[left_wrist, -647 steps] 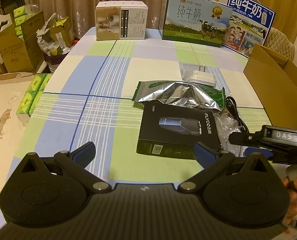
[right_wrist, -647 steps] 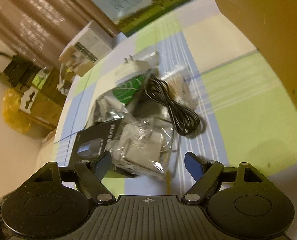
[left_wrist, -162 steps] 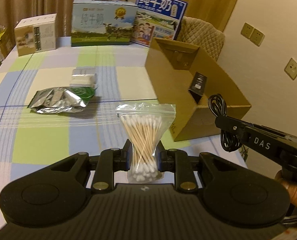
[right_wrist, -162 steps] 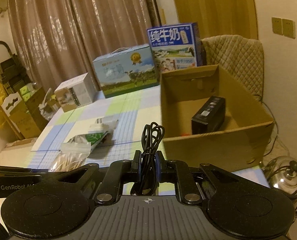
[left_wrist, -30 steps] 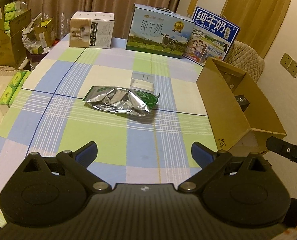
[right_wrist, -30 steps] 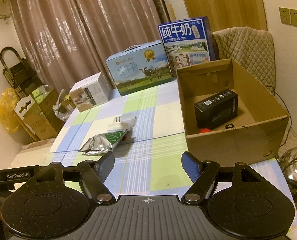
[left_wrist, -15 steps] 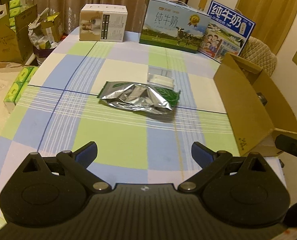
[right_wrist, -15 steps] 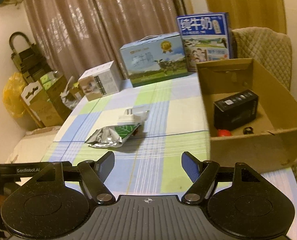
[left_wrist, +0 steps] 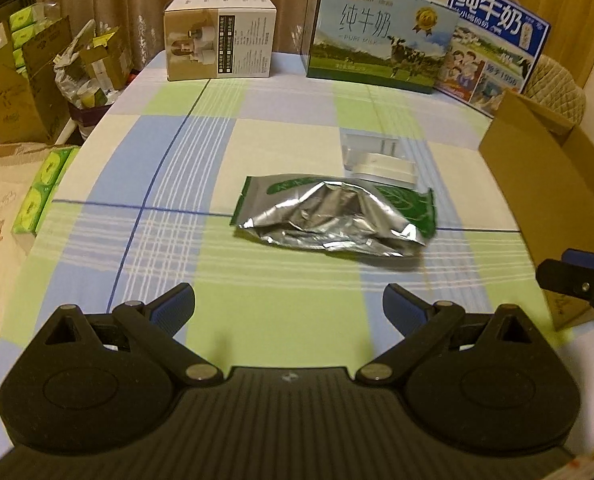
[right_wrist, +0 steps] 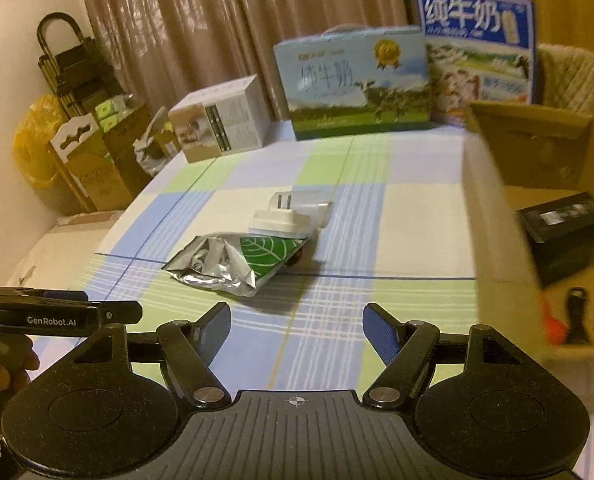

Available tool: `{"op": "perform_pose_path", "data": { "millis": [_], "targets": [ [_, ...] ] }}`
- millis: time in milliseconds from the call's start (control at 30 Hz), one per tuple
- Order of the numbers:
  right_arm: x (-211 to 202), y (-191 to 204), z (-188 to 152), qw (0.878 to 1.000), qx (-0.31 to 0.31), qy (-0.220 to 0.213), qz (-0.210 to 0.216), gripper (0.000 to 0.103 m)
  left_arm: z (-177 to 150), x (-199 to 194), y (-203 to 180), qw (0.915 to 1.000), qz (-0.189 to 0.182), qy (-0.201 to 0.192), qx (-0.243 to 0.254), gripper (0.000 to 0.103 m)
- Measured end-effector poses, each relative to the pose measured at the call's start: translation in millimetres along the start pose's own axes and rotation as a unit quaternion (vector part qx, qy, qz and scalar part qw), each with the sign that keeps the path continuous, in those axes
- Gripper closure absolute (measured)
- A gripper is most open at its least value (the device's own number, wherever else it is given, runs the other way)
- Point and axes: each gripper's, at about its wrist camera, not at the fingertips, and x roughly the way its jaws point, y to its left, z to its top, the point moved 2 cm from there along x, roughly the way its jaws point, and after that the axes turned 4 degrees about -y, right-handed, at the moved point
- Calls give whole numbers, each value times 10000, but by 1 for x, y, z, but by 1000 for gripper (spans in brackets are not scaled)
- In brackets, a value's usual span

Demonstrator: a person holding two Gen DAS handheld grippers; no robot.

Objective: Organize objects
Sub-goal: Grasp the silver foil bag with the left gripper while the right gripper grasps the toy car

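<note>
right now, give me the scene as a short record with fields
left gripper: open, empty
right gripper: open, empty
foil pouch: flat on the table, mid-cloth
white plug: just behind the pouch, in clear wrap
cardboard box: right edge, open top
in box: black box plus small items, too blurred to name
left to pack: pouch, plug

A lived-in home room, likely a dining area: a checked cloth is covering the table (left_wrist: 145, 168), brown curtains (right_wrist: 185, 28) are hanging at the far side, milk gift cartons (left_wrist: 377, 36) are standing at the far edge, and a quilted chair (right_wrist: 577, 76) is sitting far right. Cardboard boxes (left_wrist: 13, 92) are crowding the left floor.
</note>
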Motion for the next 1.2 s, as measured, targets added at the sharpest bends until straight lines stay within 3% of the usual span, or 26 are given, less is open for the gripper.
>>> {"op": "perform_pose_path", "data": {
  "millis": [167, 233, 400, 633, 767, 933, 1133, 1200],
  "targets": [
    [40, -3, 7, 9997, -245, 54, 2, 34, 10, 32, 7, 9998, -3, -11, 189, 4],
    [54, -6, 11, 9993, -365, 30, -73, 45, 10, 44, 9, 9997, 6, 14, 253, 4],
    [90, -14, 28, 9979, -597, -11, -261, 55, 8, 64, 12, 9991, -82, 158, 374, 4],
    [140, -16, 52, 9954, -853, 60, -421, 56, 11, 71, 14, 9989, -212, 162, 375, 4],
    [168, -17, 52, 9917, -1026, 526, -575, 57, 12, 71, 20, 9992, -306, 212, 148, 4],
    [170, -10, 28, 9886, -1039, 1086, -95, 57, 14, 69, 27, 9988, -419, 216, -163, 4],
    [147, 17, -8, 9831, -1207, 1148, 754, 56, 16, 70, 32, 9959, -669, 235, -554, 4],
    [140, 20, -15, 9827, -1263, 1112, 771, 56, 17, 73, 32, 9943, -778, 269, -676, 4]
  ]
}}
